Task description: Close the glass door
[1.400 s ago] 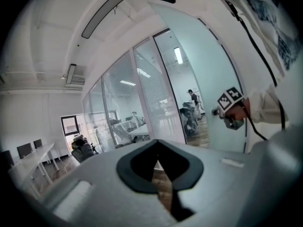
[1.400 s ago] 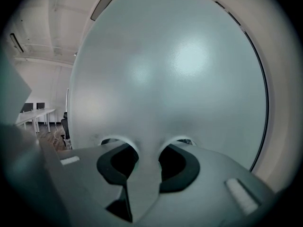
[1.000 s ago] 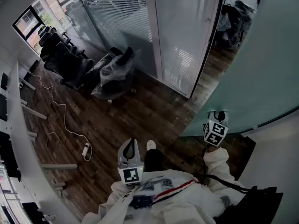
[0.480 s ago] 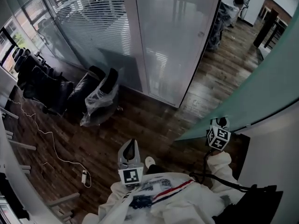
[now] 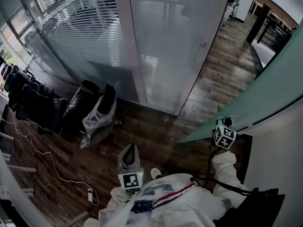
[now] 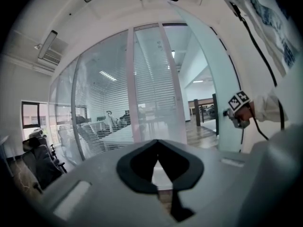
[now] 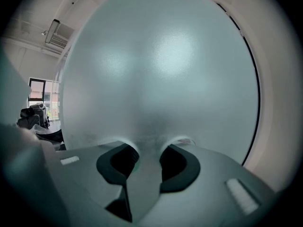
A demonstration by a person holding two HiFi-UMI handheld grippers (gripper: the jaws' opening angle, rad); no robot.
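At the glass door (image 5: pixel 279 89) — right gripper (image 5: pixel 226 123) near-level.

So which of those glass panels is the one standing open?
The greenish frosted door, angled out beside the right gripper; the grey panels stand flush in the wall.

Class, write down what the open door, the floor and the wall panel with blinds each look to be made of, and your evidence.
The door: frosted glass, probably; pale green, translucent, matt.
The floor: dark wood planks or a wood-look laminate; board seams and grain, slight sheen.
The wall panel: clear glass, seemingly; horizontal blinds show through it.
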